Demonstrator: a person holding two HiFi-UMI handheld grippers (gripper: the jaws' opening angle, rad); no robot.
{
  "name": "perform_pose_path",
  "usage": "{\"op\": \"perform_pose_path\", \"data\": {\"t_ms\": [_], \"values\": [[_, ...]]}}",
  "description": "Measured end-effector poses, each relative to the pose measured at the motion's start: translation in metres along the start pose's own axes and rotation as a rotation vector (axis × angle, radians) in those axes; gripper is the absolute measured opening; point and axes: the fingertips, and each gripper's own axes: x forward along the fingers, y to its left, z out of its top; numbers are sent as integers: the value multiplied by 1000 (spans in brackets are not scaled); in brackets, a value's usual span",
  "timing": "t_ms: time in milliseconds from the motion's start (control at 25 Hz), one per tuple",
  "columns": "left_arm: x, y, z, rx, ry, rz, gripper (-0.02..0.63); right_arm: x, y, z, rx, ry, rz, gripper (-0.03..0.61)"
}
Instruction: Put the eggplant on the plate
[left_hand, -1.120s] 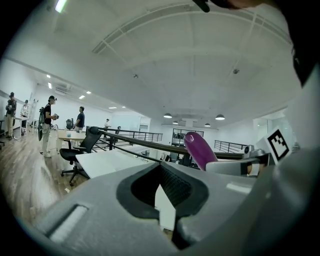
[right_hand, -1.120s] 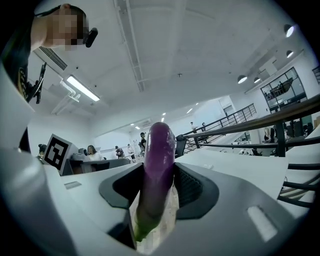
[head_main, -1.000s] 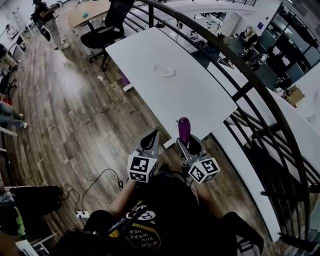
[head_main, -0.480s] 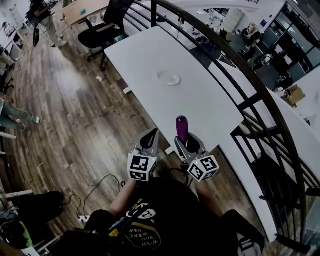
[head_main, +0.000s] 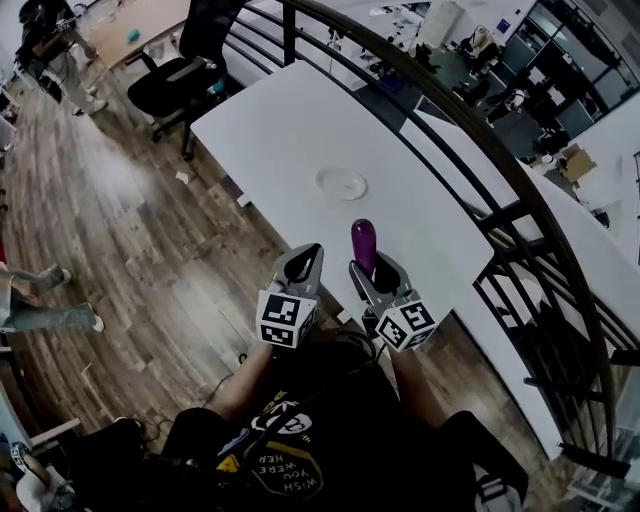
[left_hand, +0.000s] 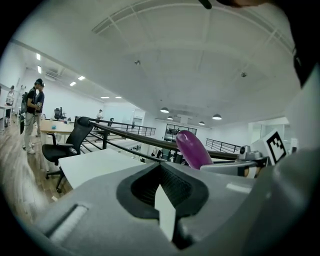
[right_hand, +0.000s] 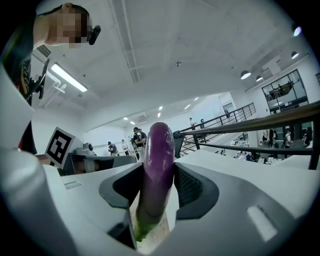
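Note:
My right gripper (head_main: 372, 272) (right_hand: 154, 187) is shut on a purple eggplant (head_main: 363, 243) (right_hand: 156, 170), which stands upright between the jaws with its green stem end down. The eggplant also shows in the left gripper view (left_hand: 193, 149), off to the right. My left gripper (head_main: 303, 266) (left_hand: 162, 192) is shut with nothing in it, level with the right one and just left of it. A small clear plate (head_main: 341, 183) lies on the long white table (head_main: 290, 120), ahead of both grippers, which hang over the table's near end.
A dark metal railing (head_main: 470, 130) runs along the table's right side. A black office chair (head_main: 180, 70) stands at the table's far left corner. Wooden floor (head_main: 130, 230) lies to the left. People stand at the far left (head_main: 50, 40).
Both grippers have moved forward together toward the table's near end, with the eggplant still held. The plate now lies closer in the head view.

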Motion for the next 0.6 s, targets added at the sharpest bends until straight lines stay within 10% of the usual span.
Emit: {"op": "perform_pose_path", "data": {"t_ms": [200, 440, 600], "values": [[-94, -164, -41, -35, 38, -31, 5, -178, 36, -38, -127, 97, 29, 192], [18, -27, -38, 16, 94, -19, 5, -1, -61, -58, -277, 283, 48, 192], [-25, -115, -73, -17, 153, 39, 5, -70, -89, -97, -384, 451, 64, 192]]}}
